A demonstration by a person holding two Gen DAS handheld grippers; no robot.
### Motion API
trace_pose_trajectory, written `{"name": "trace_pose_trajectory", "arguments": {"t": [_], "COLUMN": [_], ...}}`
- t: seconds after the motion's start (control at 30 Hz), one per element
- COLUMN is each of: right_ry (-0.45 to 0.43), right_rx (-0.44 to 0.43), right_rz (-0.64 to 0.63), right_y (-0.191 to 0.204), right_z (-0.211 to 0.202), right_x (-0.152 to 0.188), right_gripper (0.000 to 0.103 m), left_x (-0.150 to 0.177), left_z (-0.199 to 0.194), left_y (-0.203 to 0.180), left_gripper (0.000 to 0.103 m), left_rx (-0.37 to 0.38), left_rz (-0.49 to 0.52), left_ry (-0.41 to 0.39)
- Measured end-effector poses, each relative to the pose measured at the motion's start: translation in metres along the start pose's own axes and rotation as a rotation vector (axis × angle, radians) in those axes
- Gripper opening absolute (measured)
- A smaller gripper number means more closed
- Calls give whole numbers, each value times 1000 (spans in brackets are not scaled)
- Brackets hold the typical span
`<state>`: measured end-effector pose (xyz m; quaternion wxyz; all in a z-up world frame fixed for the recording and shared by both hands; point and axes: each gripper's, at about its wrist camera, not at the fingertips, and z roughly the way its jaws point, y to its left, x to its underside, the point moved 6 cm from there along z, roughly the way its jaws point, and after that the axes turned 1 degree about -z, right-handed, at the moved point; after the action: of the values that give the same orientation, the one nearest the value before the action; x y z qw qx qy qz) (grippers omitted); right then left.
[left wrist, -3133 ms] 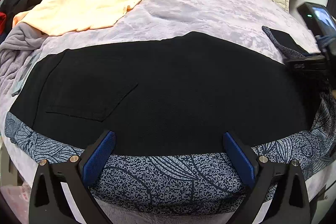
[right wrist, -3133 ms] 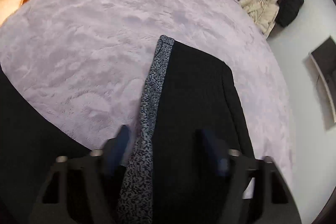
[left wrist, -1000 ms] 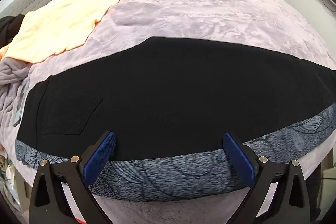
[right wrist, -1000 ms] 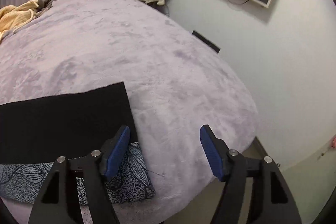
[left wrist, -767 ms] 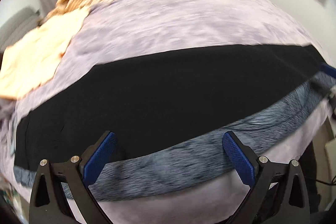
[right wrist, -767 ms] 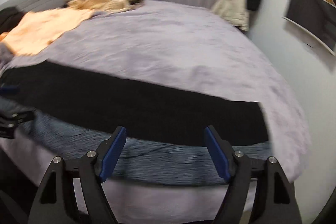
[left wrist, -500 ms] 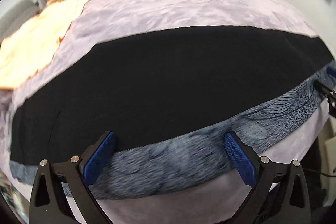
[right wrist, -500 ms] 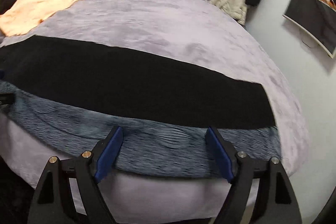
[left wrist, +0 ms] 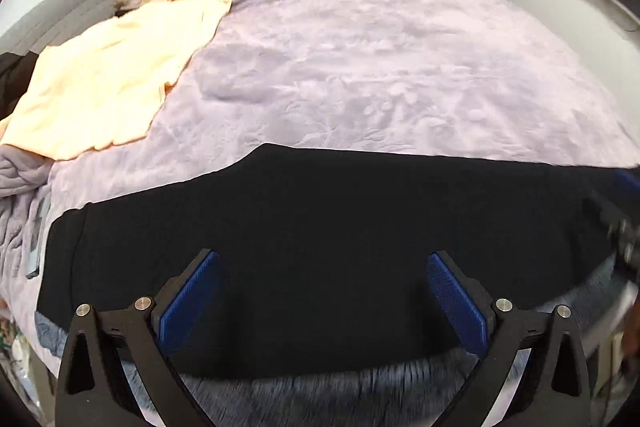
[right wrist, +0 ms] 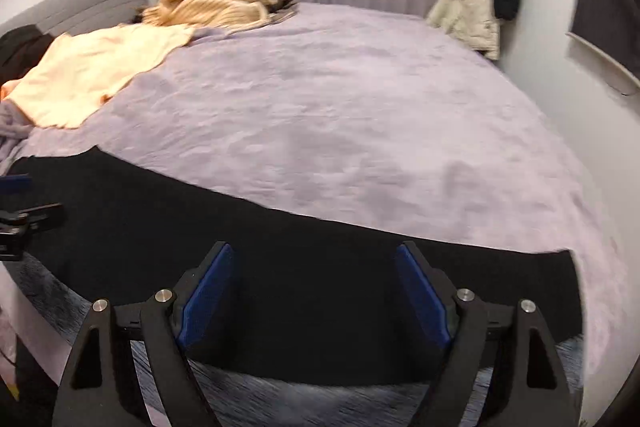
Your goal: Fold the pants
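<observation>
Tilting steeply down over the black pants (left wrist: 320, 219), both tools (left wrist: 320, 291) (right wrist: 316, 291) gape apart, empty.

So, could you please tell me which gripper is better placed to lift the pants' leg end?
Probably the right gripper: open, with the black pants' hem end beside it; the left gripper hovers nearer their other end.

R gripper (right wrist: 316, 291) swung from hem to mid-leg over pants (right wrist: 320, 267), jaws just opened wider, empty.
</observation>
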<state>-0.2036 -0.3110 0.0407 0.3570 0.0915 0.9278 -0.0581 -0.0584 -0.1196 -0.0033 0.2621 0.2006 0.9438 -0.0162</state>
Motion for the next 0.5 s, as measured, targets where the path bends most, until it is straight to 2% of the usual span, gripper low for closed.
{"name": "trace_pose_trajectory", "arguments": {"t": [0.03, 0.07, 0.1, 0.17, 0.23, 0.27, 0.3, 0.33, 0.37, 0.43, 0.5], "right_ry": [46, 82, 94, 61, 68, 78, 90, 103, 111, 118, 121], "right_rx": [-38, -31, 5, 47, 96, 146, 182, 199, 229, 320, 371], "right_rz": [-28, -57, -98, -137, -93, -50, -4, 37, 75, 129, 177], "right_y": [17, 29, 37, 31, -5, -34, -63, -86, -111, -155, -177], "right_z": [18, 30, 34, 27, 19, 17, 17, 19, 16, 7, -8], "right_x": [-2, 2, 6, 12, 19, 23, 27, 27, 31, 40, 42], "right_gripper": [86, 86, 86, 87, 92, 95, 97, 103, 103, 102, 102], "left_x": [-5, -11, -9, -1, 5, 6, 8, 10, 8, 10, 11], "left_z": [16, 23, 33, 39, 34, 35, 35, 33, 51, 46, 25], "left_y": [-2, 8, 15, 31, 49, 56, 60, 61, 64, 60, 52], "left_gripper": [103, 103, 103, 103, 103, 103, 103, 103, 103, 103, 103], "left_rx": [-19, -39, -54, -33, -37, -20, 29, 47, 48, 26, 25], "left_rz": [-10, -19, -32, -84, -118, -123, -127, -123, -107, -74, -75], "left_ry": [39, 67, 84, 91, 85, 85, 96, 94, 89, 73, 33]}}
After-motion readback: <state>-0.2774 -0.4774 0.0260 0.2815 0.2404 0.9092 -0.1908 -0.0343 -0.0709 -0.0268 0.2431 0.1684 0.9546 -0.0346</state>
